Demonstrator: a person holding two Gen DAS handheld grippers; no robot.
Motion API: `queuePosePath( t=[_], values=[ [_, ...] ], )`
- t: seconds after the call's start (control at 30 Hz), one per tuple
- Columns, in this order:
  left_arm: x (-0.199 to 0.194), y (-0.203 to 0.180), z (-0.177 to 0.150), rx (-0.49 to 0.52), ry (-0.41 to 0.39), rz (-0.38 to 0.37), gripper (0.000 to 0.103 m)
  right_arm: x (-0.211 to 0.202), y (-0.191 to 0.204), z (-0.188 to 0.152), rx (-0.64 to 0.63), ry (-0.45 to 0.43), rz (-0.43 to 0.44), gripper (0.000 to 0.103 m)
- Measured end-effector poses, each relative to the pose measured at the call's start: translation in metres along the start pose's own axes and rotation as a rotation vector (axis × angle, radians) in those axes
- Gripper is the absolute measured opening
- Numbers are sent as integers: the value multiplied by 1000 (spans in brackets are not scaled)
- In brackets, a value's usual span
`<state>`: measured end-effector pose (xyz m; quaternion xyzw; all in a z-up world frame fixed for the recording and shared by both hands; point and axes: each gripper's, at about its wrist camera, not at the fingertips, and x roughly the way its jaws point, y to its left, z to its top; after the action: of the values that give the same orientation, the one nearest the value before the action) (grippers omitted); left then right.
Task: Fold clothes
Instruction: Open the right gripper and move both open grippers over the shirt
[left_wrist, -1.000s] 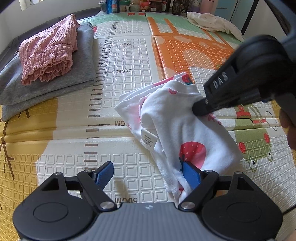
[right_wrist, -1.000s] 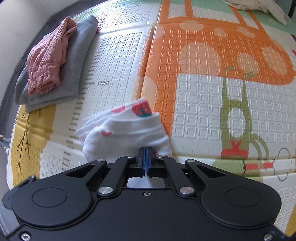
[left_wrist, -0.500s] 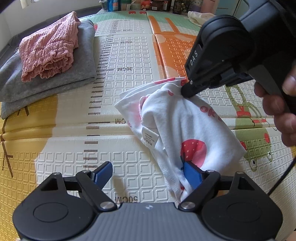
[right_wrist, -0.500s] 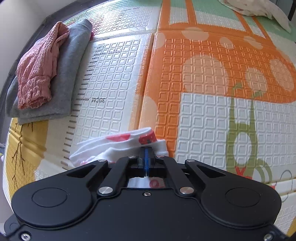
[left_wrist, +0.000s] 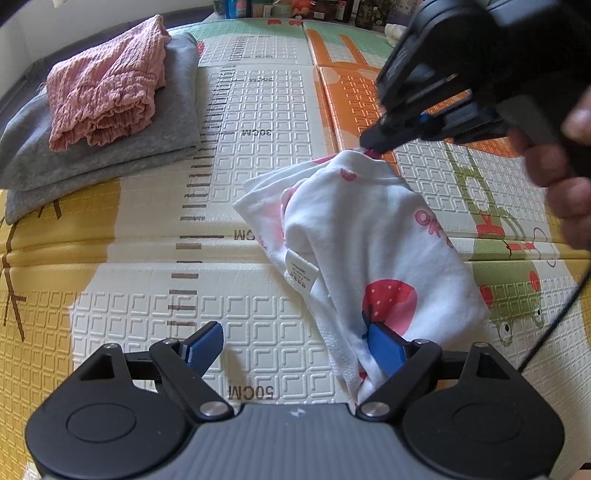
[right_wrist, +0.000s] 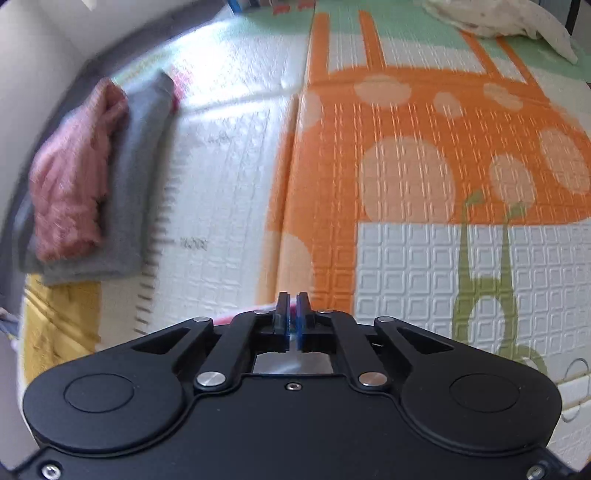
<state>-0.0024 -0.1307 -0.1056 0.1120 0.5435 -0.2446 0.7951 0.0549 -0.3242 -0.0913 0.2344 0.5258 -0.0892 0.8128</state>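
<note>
A white garment with red strawberry prints lies bunched on the play mat. My left gripper hovers open at its near edge. Its right blue pad touches the hem, and nothing is pinched. My right gripper, held by a hand, pinches the garment's far top corner, which peaks up to its tips. In the right wrist view the right gripper has begun opening, with a thin slit between the pads. Only a pink sliver of the garment shows beside them.
A folded pink cloth sits on a folded grey garment at the mat's far left. Another pale garment lies crumpled at the far right. Bottles line the back edge. A cable trails at the right.
The right gripper has moved farther across the mat, drawing the garment's corner with it. The garment has dropped almost out of the right wrist view. A slit now shows between the right pads. The left gripper stayed put.
</note>
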Motion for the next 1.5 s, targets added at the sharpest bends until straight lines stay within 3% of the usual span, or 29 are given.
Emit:
queuePosePath(
  t=[0.13, 0.2, 0.27, 0.43, 0.63, 0.87, 1.23, 1.5],
  values=[
    [-1, -1, 1, -5, -1, 5, 87, -24, 2, -3, -47, -47, 19, 6],
    [-3, -3, 1, 1, -4, 12, 87, -34, 2, -9, -76, -60, 24, 21],
    [-7, -4, 0, 1, -21, 14, 84, -43, 0, -16, -102, -72, 29, 28],
    [-17, -11, 1, 35, -49, 46, 84, -55, -14, -30, -115, -54, 48, 30],
    [-29, -5, 1, 9, -74, 52, 82, -56, -36, -48, -107, -20, 61, 40],
    [-20, 16, 5, -127, -34, -47, 82, -49, -49, -64, -97, 27, 72, 44],
    [2, 34, 8, -244, 20, -144, 85, -33, -54, -74, -75, 79, 89, 44],
    [6, 27, 13, -241, 29, -214, 56, -25, -51, -78, -71, 100, 118, 42]
  ],
)
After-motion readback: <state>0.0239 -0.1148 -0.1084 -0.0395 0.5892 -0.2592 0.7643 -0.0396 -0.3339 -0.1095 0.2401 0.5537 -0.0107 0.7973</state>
